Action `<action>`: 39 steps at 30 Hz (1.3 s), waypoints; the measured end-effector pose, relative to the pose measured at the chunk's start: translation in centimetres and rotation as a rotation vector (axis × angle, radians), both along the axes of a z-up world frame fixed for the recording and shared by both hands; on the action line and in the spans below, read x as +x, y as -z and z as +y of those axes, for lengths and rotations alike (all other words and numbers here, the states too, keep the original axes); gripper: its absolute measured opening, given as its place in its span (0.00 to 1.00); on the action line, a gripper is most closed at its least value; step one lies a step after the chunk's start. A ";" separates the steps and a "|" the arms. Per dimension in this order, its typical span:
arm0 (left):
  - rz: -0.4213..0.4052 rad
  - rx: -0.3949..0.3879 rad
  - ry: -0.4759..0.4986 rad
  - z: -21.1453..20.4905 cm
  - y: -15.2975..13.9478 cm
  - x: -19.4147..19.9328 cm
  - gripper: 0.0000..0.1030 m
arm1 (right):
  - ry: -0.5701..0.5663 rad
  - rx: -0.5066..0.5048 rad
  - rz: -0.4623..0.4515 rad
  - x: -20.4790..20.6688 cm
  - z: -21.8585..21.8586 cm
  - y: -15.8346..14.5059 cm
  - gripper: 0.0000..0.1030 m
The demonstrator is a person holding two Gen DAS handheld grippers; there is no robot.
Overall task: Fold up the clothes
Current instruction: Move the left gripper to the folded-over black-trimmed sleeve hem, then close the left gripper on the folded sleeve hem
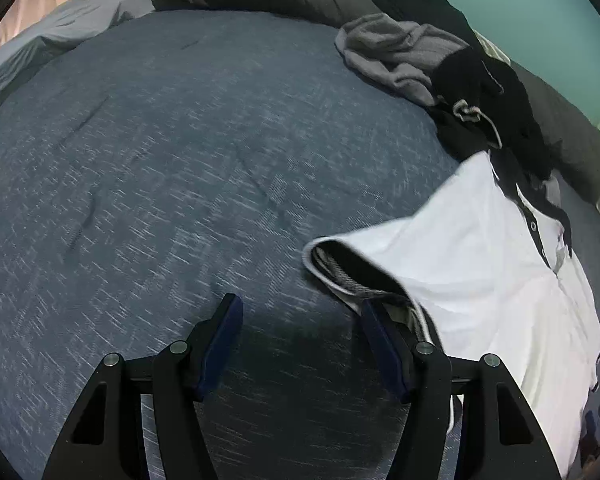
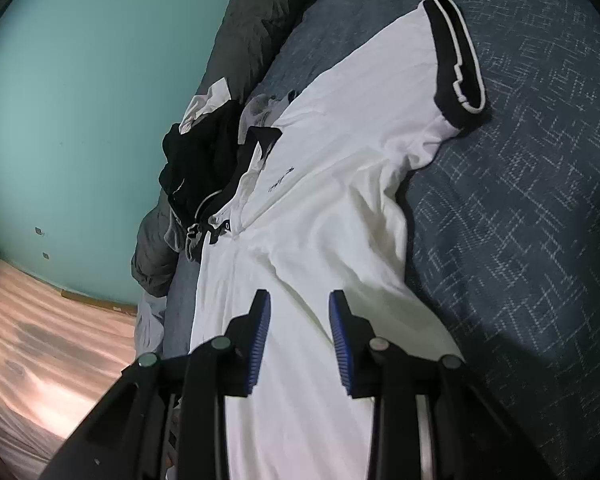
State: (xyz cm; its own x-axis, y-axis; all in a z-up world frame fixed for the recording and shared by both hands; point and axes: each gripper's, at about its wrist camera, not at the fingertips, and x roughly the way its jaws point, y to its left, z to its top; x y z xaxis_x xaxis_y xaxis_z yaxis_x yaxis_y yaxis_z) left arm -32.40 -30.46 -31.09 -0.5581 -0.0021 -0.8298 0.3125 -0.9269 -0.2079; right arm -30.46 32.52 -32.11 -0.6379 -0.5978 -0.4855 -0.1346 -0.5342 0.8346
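White polo shirt [image 2: 320,184] w/ black trim lies spread face-up on the blue bed cover [image 1: 180,160], filling the centre of the right wrist view and the lower right of the left wrist view. Left claw [image 1: 302,344] is spread wide w/ nothing between its fingers, hanging over bare cover just beside the black-cuffed sleeve [image 1: 348,268]; its right finger is right at the sleeve edge, can't tell if touching. Right claw [image 2: 298,340] is partly spread over the shirt body, low centre of its view, no fabric pinched as far as I can see. Pile of other clothes [image 1: 440,64], grey and black, sits upper right of the left view, overlapping the collar. Risks, imo: left claw may snag only the top layer of the sleeve, so the fold goes crooked; collar could drag that pile along; and the soft cover may bunch into the grip.
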 end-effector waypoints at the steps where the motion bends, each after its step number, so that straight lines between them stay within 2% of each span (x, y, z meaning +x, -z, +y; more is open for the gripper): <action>1: 0.012 0.017 -0.006 -0.3 -0.2 0.0 0.64 | 0.001 0.001 0.000 0.0 0.0 0.0 0.29; 7: 0.008 0.055 0.003 -0.8 0.0 -0.9 0.64 | 0.001 0.000 -0.010 -0.1 -0.1 0.2 0.31; 11: -0.004 0.048 -0.002 -1.2 0.4 -0.9 0.64 | 0.004 0.000 -0.011 -0.1 0.0 0.3 0.32; 19: 0.026 0.074 -0.001 -1.4 -0.4 -0.1 0.64 | 0.013 -0.002 -0.018 -0.2 0.3 0.6 0.32; 24: 0.025 0.112 0.050 0.1 -0.7 0.5 0.64 | 0.011 -0.010 -0.020 -0.2 0.1 0.6 0.32; 29: 0.003 0.126 0.057 1.0 0.6 0.3 0.64 | 0.017 -0.013 -0.023 -0.1 0.2 0.7 0.32; 37: -0.001 0.085 0.100 2.8 0.8 -0.6 0.63 | 0.023 -0.018 -0.033 -0.2 0.3 0.9 0.32; 38: -0.002 0.086 0.101 2.9 0.8 -0.6 0.62 | 0.023 -0.018 -0.034 -0.2 0.3 0.9 0.32; 39: -0.004 0.087 0.101 2.9 0.8 -0.6 0.56 | 0.023 -0.019 -0.035 -0.2 0.3 1.0 0.32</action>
